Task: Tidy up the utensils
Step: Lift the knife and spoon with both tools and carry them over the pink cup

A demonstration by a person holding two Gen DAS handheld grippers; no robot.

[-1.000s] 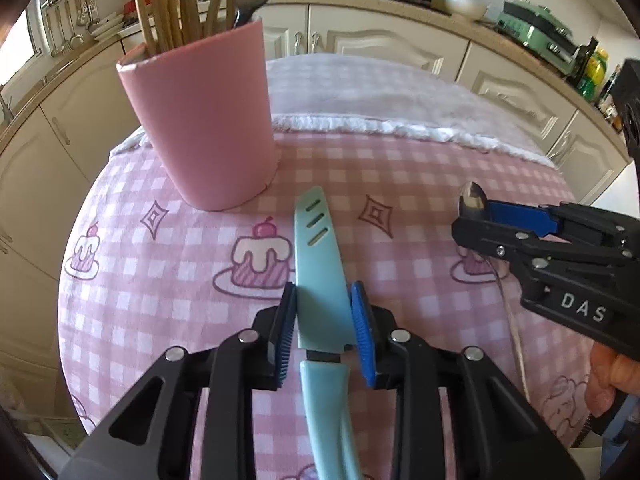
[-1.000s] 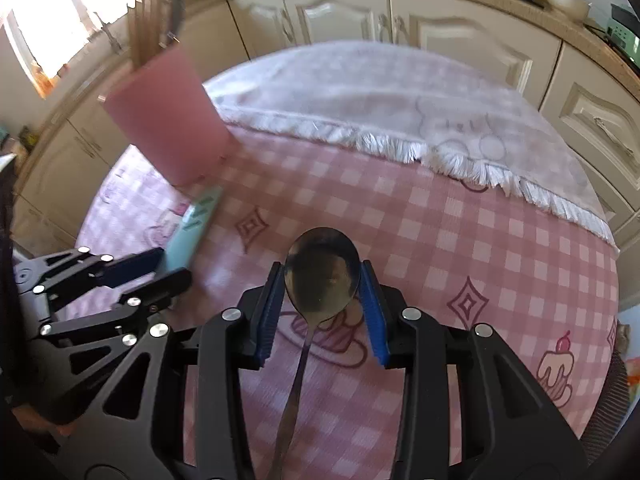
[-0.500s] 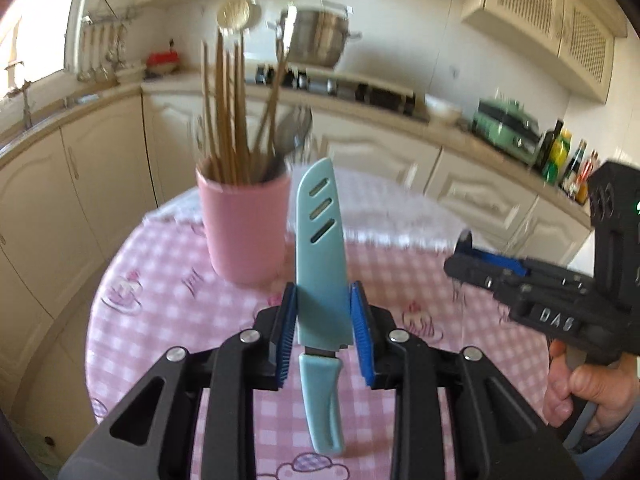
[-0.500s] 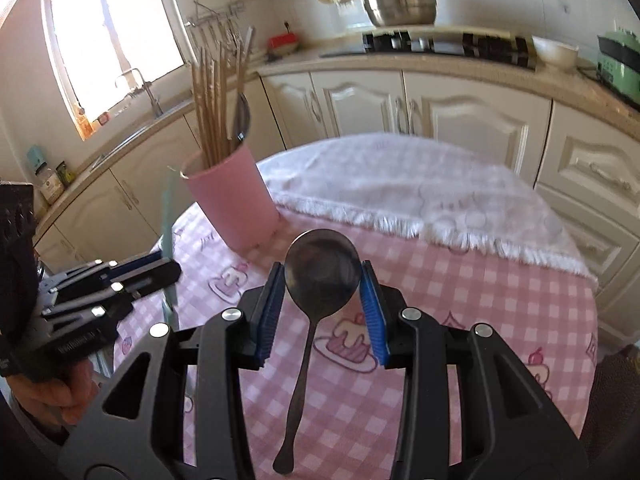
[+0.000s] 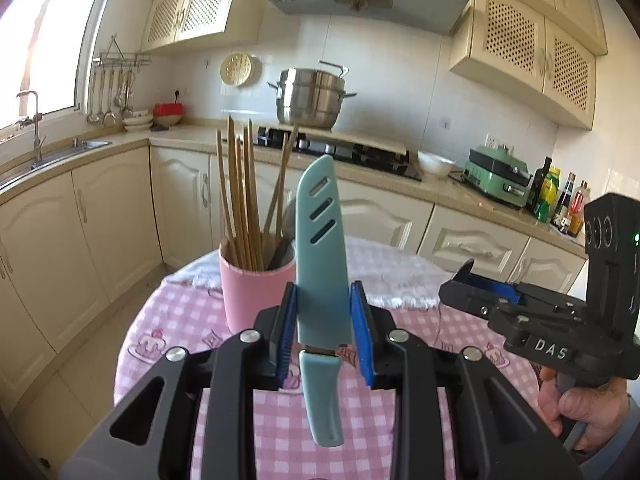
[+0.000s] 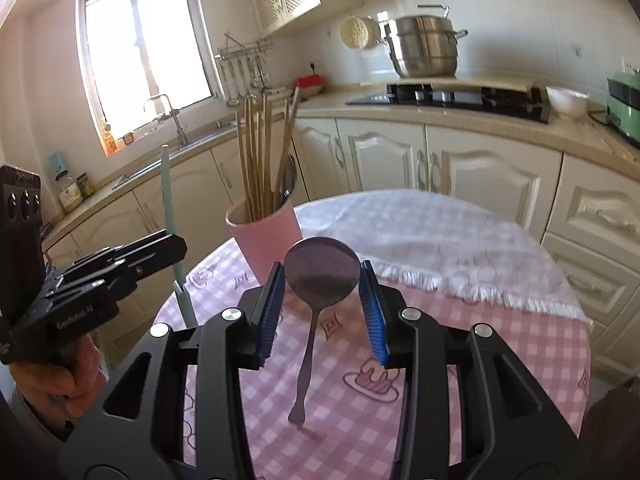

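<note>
Both tools lifted off table, left gripper (image 5: 323,330) pinching sheathed knife (image 5: 322,256), right gripper (image 6: 322,312) pinching spoon (image 6: 321,270), cup (image 5: 256,292) partly hidden

Black left gripper (image 5: 323,334), blue ribbed pads (image 5: 288,332), silver screws; right gripper (image 5: 466,282) lettered "DAS".

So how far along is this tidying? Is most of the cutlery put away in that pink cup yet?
Partly. The pink cup already holds a bundle of wooden chopsticks and what looks like a metal utensil. In hand: the left gripper clamps a sheathed teal knife, and the right gripper clamps a metal spoon, both in the air. Left: getting both into the cup.
</note>
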